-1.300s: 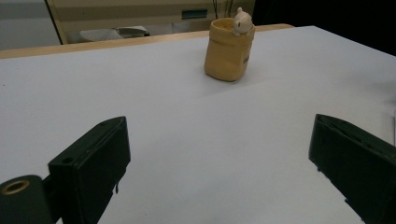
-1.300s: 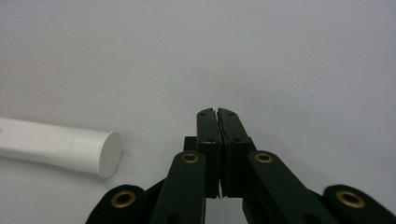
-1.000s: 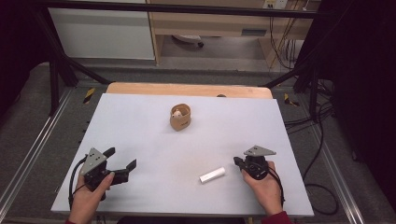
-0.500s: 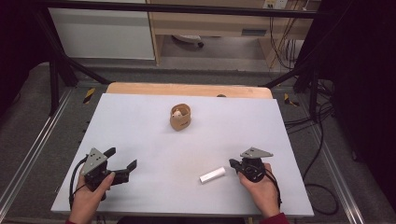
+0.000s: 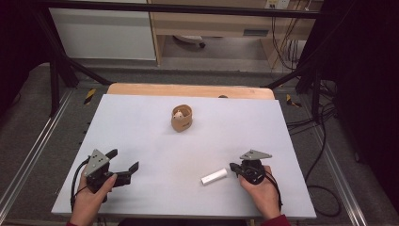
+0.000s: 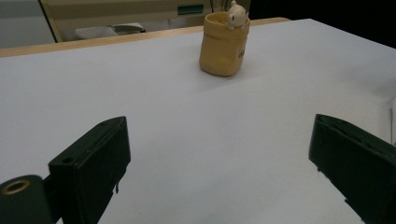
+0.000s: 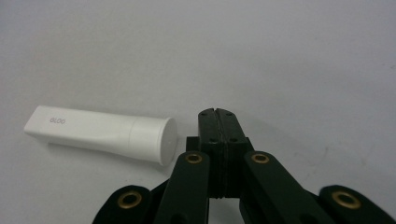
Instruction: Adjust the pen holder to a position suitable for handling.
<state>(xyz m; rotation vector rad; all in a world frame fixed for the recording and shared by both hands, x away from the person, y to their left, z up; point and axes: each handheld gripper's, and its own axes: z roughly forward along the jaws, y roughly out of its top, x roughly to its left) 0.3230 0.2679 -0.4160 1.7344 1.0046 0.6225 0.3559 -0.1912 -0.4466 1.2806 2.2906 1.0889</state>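
Right gripper view, lower centre of the frame: the right gripper (image 7: 217, 112) has its two black jaws pressed flat together with nothing between them, tips resting low over the grey table surface (image 7: 289, 56). Immediately to the left of the tips lies the white tube (image 7: 105, 133), on its side, its round cap end nearest the jaws and its flat crimped end pointing to the left edge of the frame; cap and jaws are just beside each other, and contact cannot be confirmed. Risk: with the jaws closed, any advance toward the tube will push it rather than take it, and a round-bodied tube lying on a smooth surface is likely to roll or slide away. Cause: jaws not opened before the approach, and an approach in line with the cap rather than across the body. In the high view, the right gripper (image 5: 237, 167) sits at lower right with the white tube (image 5: 214, 176) to its left. The left gripper (image 5: 123, 165), at lower left, has its jaws standing wide apart and empty, well apart from the tube. The tan cup (image 5: 181, 118), with a small white figure on its rim, stands upright at upper centre; a sweeping arm could tip it.
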